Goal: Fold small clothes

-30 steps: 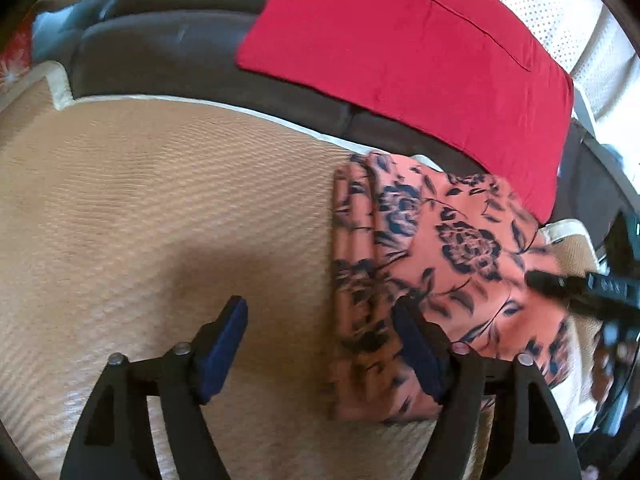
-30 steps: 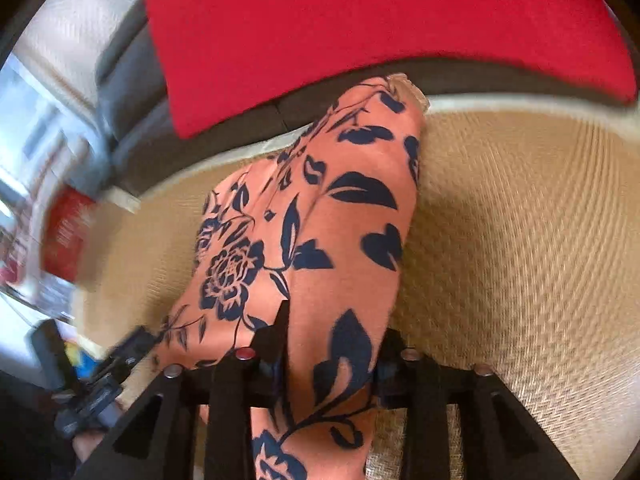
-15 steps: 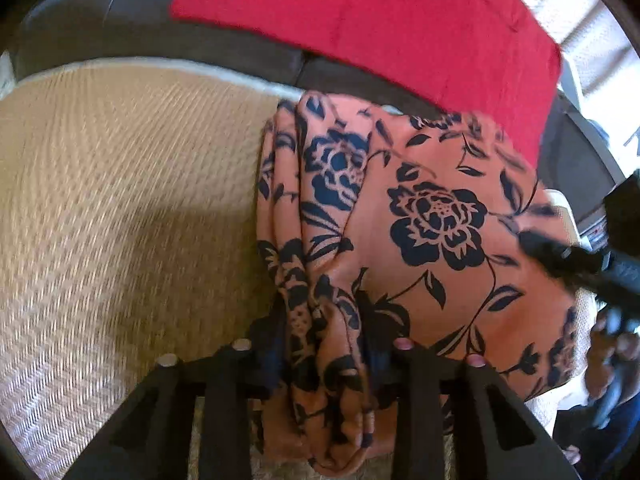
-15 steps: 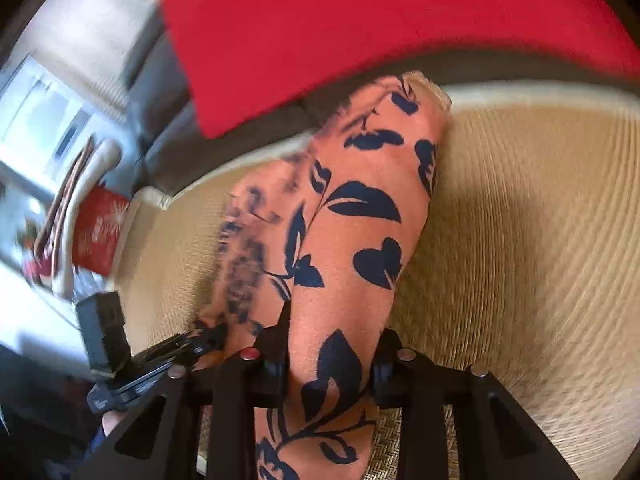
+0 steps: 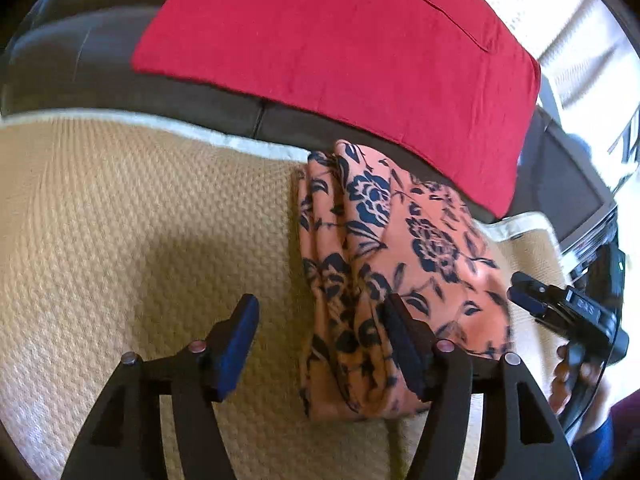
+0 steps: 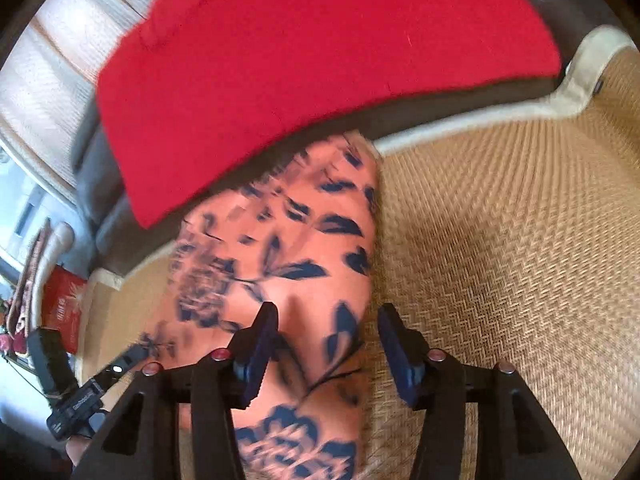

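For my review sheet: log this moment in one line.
left gripper: open, just released | right gripper: open, just released | floral garment: folded, on woven mat

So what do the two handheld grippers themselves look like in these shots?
Both look alike. The left gripper has black plastic arms with triangular cut-outs, small reddish rivets at the joints and dark blue pads on its fingers. The right gripper matches: black frame, reddish rivets, blue pads. White lettering marks its black body in the left view, too small to read. No cables or sleeves show.

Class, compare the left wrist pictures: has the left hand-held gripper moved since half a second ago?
Yes. The left hand-held gripper slid left off the floral garment, toward bare woven mat. Its jaws have just been opening, and the garment's left edge lies between them unpressed.
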`<state>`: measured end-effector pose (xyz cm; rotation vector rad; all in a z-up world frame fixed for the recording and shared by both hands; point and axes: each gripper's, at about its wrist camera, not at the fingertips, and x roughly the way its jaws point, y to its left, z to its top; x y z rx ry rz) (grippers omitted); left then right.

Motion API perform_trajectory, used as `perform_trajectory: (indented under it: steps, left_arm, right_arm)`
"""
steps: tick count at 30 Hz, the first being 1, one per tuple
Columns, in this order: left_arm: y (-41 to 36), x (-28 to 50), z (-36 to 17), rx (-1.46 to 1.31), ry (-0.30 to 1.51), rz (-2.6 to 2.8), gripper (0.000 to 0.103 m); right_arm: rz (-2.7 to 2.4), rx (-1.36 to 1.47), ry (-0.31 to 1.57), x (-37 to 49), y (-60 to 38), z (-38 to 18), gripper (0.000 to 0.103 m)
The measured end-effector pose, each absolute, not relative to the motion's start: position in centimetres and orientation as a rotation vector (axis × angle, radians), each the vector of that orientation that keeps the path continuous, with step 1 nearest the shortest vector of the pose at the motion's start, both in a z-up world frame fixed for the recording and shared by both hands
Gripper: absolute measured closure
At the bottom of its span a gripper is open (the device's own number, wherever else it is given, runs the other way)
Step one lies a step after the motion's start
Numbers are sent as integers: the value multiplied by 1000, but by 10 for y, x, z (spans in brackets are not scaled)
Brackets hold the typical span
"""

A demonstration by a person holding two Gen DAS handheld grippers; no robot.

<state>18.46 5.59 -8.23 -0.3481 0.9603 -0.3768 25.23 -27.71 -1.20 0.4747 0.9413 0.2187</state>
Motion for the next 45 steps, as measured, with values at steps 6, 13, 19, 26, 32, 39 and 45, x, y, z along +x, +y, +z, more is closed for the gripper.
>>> perform_trajectory:
  steps: [6,13,19,26,32,39,45]
  left_arm:
    - [37,191,-85,-335,1008,-439,56]
    - [29,178,-80,-316,1003,-369,92]
    - [27,179,-106,-326,1104,-343,88]
    - [40,202,-48,-325,951,-371,40]
    - [29,256,-55,-302,1027,-459,62]
    - [53,266,-127,-300,1187,-231,103]
    - [69,228,-78,-355,1050,-286,59]
  right_arm:
    - [336,463,847,220,-246,24,30]
    - [344,495,998,219,-234,-12,30]
    - [341,518,965,224,-251,2,24]
    - [284,522,939,259,-279,10,21]
    - [262,557,1015,295,-295,-14,21]
    - [236,530,1021,297,-296,-21,21]
    - [334,566,911,281,-287,18,17]
